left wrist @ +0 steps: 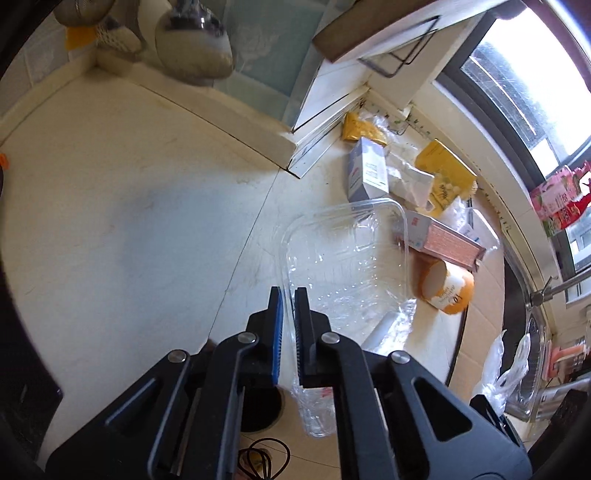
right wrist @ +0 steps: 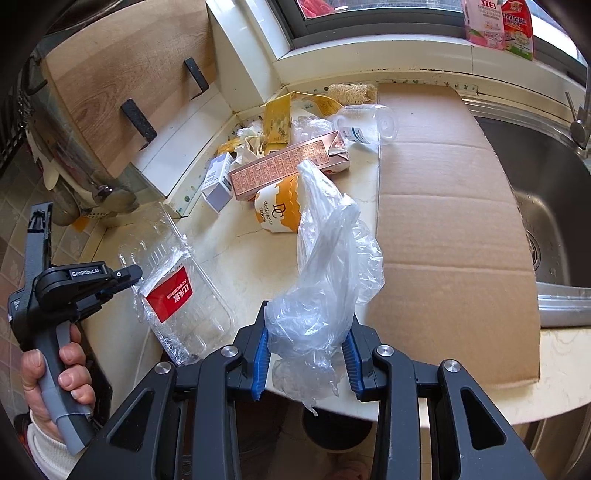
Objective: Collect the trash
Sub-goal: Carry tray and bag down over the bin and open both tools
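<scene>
Mid-collection: left gripper (left wrist: 289,295) fingers pinched on clear plastic tray (left wrist: 343,258) rim above desk (left wrist: 129,184), right gripper (right wrist: 306,350) clamping open plastic bag (right wrist: 325,266); next, feeding tray into bag mouth.

Pale stone countertop (left wrist: 122,192) spreads ahead and left of the claw, meeting a low white backsplash ledge (left wrist: 221,110) with teal patterned wall tile (left wrist: 258,44) behind it. Far right of the claw, a dark-framed window (right wrist: 369,16) lets in hard daylight above a white sill (right wrist: 388,55), with a steel sink (right wrist: 546,192) and faucet (right wrist: 581,118) under it and flattened cardboard (right wrist: 450,229) covering the counter just beside the sink. Up and left, a wood board (right wrist: 122,70) on black brackets; tiled floor (right wrist: 14,258) shows below.
</scene>
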### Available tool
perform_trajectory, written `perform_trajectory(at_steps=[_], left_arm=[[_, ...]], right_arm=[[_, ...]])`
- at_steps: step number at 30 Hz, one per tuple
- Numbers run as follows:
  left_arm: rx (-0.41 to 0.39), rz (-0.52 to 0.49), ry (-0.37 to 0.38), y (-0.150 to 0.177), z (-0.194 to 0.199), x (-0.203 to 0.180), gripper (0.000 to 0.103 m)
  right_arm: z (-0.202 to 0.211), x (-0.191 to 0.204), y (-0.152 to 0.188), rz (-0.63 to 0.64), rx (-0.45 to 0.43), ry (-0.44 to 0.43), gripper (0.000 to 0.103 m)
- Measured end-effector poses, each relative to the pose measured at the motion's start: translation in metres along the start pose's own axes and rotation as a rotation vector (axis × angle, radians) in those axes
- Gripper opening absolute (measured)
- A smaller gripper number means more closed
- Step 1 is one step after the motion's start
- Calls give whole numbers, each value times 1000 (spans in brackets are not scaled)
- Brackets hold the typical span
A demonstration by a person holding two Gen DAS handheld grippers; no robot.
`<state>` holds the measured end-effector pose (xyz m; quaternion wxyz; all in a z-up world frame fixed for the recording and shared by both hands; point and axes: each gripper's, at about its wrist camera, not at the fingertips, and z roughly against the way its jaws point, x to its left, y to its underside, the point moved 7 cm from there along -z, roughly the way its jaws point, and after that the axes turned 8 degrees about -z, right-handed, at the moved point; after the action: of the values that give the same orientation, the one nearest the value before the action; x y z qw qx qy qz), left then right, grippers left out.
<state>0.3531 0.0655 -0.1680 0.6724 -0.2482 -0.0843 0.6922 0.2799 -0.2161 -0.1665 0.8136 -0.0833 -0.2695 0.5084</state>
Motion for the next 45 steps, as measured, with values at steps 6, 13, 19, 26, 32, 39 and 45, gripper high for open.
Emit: perform_trajectory(at_steps=[6, 13, 19, 26, 32, 39, 45], left_arm=[[-43, -33, -29, 31, 46, -6, 3], [-110, -72, -51, 73, 99, -24, 3], [-179, -105, -10, 116, 135, -47, 3], [-199, -131, 25, 185, 128, -54, 3], [-171, -142, -2, 239, 86, -35, 3], [-158, -142, -9, 284, 13, -6, 3], [-164, -215, -52, 318, -64, 12, 3]], right_arm=[[30, 2, 22, 28, 0, -32, 34], [79, 10, 48, 83, -17, -78, 34], [106, 15, 79, 121, 4, -125, 34], [105, 11, 138, 159, 94, -186, 34], [66, -4, 192, 152, 199, -185, 34], [-2, -41, 245, 98, 285, -160, 34], [-84, -90, 285, 27, 346, -152, 34]])
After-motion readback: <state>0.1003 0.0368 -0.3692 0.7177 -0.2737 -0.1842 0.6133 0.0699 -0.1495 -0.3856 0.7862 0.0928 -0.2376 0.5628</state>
